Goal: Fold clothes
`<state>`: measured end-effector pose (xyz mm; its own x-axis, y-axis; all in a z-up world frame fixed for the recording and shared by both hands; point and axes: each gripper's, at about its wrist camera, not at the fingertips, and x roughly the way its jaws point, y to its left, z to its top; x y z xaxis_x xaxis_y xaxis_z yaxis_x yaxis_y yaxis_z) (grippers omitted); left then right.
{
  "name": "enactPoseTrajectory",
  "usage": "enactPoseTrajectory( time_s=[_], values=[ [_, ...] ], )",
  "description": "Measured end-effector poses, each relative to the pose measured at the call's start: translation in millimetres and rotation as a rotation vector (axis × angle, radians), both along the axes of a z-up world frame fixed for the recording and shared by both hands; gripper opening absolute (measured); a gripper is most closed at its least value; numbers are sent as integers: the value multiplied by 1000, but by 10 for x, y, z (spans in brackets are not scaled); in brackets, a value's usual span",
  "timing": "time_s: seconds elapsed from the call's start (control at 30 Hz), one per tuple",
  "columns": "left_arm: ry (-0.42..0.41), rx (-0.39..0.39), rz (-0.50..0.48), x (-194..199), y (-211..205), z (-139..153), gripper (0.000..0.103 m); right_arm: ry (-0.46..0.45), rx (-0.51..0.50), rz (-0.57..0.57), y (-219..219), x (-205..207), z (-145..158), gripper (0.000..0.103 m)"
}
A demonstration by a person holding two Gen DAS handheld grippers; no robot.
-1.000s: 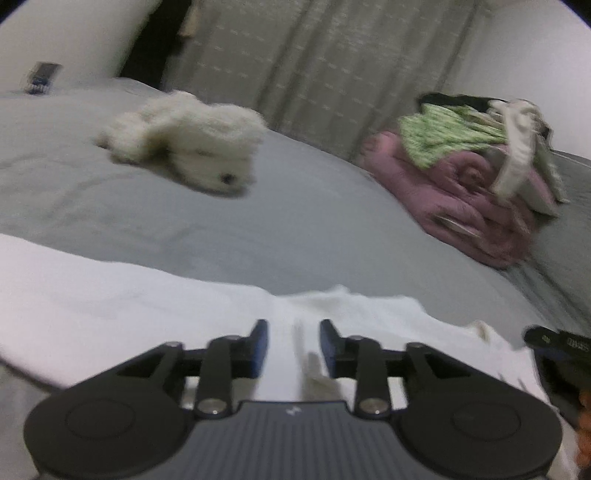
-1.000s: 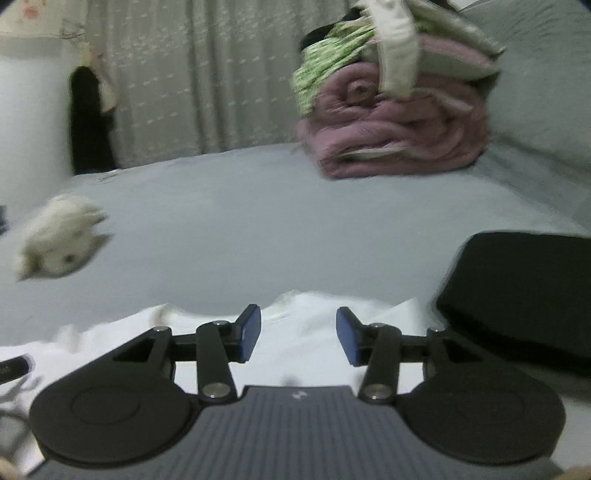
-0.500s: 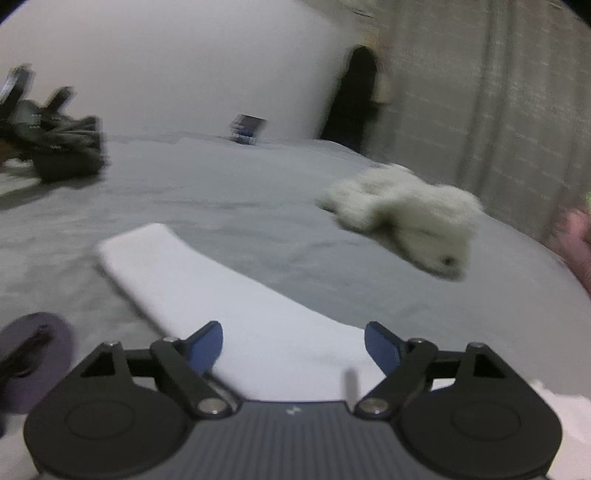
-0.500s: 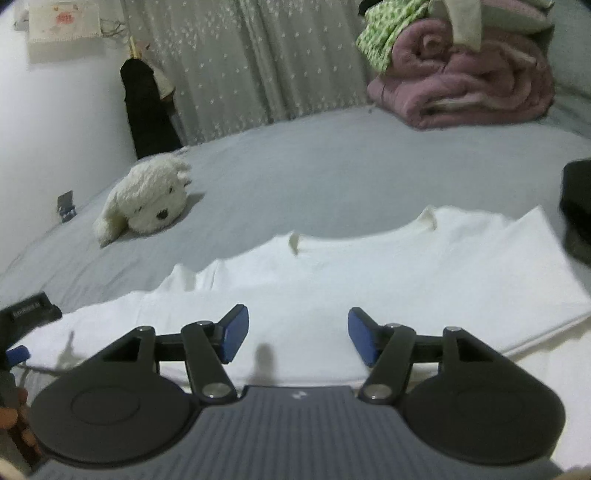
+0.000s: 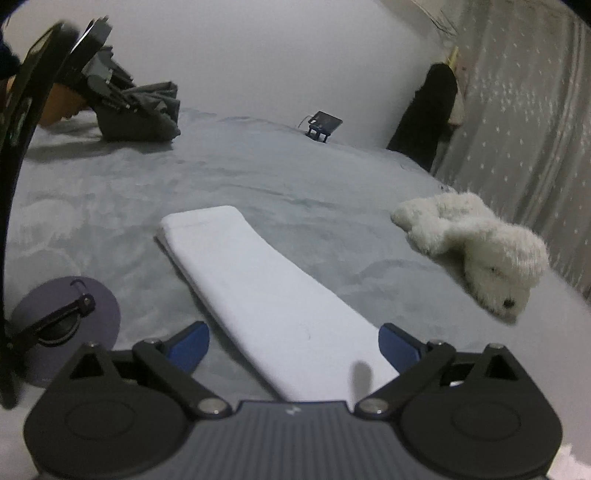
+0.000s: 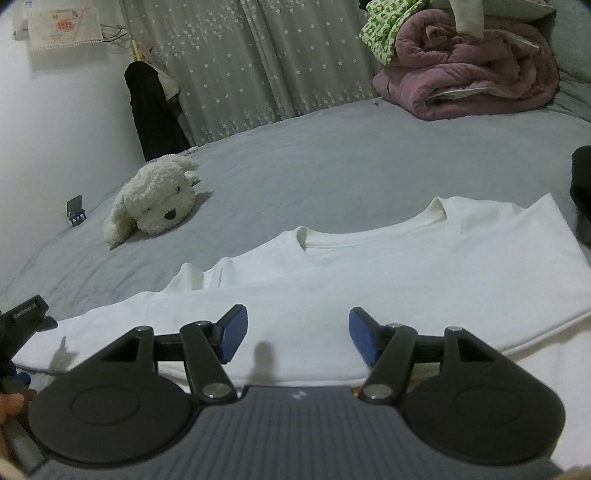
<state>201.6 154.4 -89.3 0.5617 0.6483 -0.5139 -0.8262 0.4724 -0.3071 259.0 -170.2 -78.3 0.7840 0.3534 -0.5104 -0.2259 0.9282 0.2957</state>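
White shirt (image 6: 369, 280) lies on the grey bed (image 6: 295, 177) (curtained room); left tool (image 5: 293, 347) opening, right tool (image 6: 294, 334) wide, both empty.

Open bed (image 6: 332, 155) beyond plush dog (image 6: 155, 199)

Little can be read. In the right wrist view, a black clip-like part (image 6: 27, 314) at the far left edge, to the left of the right hand-held gripper (image 6: 294, 334), bears small white lettering; it seems to begin "Cen", but the rest is too small to make out. On the wall far up and to the left, a pale hanging cloth (image 6: 62, 27) carries a pink printed motif, too blurred to read as words. The body of each hand-held gripper shows a small white mark at its middle (image 6: 297, 395), a logo rather than letters. The left wrist view gives no readable text.
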Motion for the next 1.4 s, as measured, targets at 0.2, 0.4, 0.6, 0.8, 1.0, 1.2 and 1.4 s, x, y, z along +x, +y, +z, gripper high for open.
enactPoseTrajectory(
  time_s=[0.2,0.4,0.6,0.8,1.0,1.2,1.4],
  values=[
    [-94,-22,51,-108,32,-26,64,-23,-11,35,81,-41,7,65],
    [-205,-65,82,-244,132,-70,7,-68,14,109,179,-111,51,57],
    [-319,28,51,-345,19,54,7,-86,84,228,283,-162,89,31],
    [-341,100,71,-376,-81,131,7,-84,98,275,380,-175,69,27],
    [-289,-30,120,-348,92,18,8,-62,99,300,454,-165,20,27],
    [-341,-49,102,-383,115,0,8,-15,131,312,449,-114,-40,27],
    [-485,-30,-9,-446,44,196,7,62,158,305,408,-39,-133,21]
  ],
)
